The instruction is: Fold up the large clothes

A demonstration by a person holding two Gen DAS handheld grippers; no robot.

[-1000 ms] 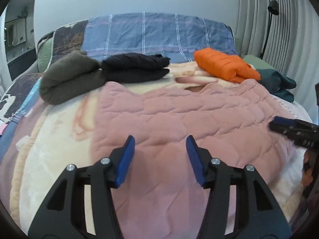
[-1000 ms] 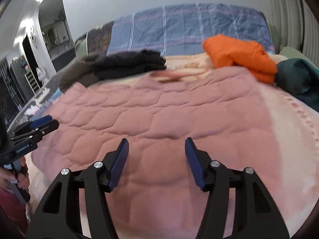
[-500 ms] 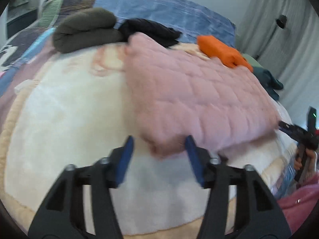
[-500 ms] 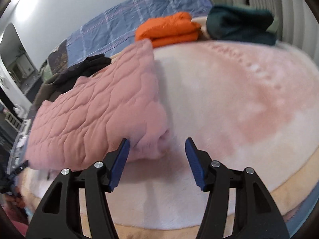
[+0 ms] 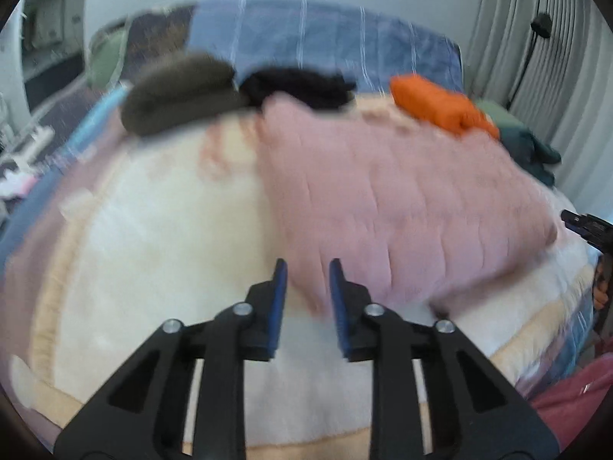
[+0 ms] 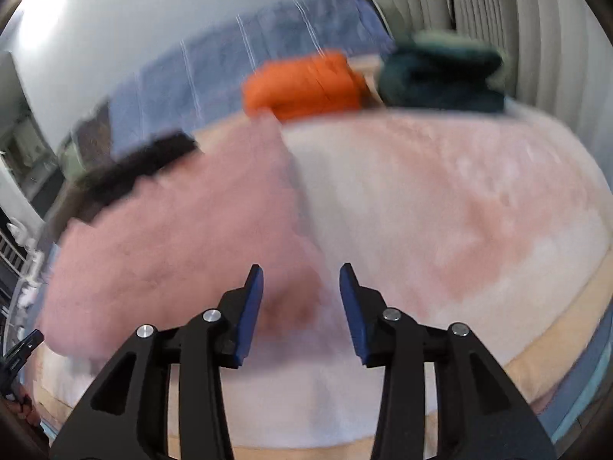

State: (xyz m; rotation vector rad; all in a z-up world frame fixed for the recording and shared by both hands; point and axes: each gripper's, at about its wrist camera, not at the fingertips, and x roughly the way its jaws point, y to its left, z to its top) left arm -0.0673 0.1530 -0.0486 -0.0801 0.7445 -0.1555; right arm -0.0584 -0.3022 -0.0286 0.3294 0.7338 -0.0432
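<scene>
A pink quilted garment (image 5: 383, 199) lies flat on a cream fleece blanket (image 5: 153, 268) on the bed. In the left wrist view my left gripper (image 5: 306, 287) is at the garment's near left corner. Its jaws are closing and stand narrow, and the blue pads pinch the fabric. In the right wrist view my right gripper (image 6: 300, 299) straddles the near right corner of the garment (image 6: 184, 237). Its jaws are closing too, with a gap still at the right pad. Each gripper shows at the edge of the other's view: right gripper (image 5: 582, 226), left gripper (image 6: 23, 345). Both views are motion-blurred.
Folded piles line the far side: olive (image 5: 180, 92), black (image 5: 302, 88), orange (image 5: 433, 107) and dark teal (image 5: 536, 149). Blue plaid bedding (image 5: 325, 42) lies behind them, and grey curtains (image 5: 536, 57) hang at the right. The person's red clothing (image 5: 574, 395) shows at the lower right.
Both grippers went from above the garment's middle out to its two near corners. Since half a second ago both pairs of jaws have narrowed around the fabric, the left far more.
</scene>
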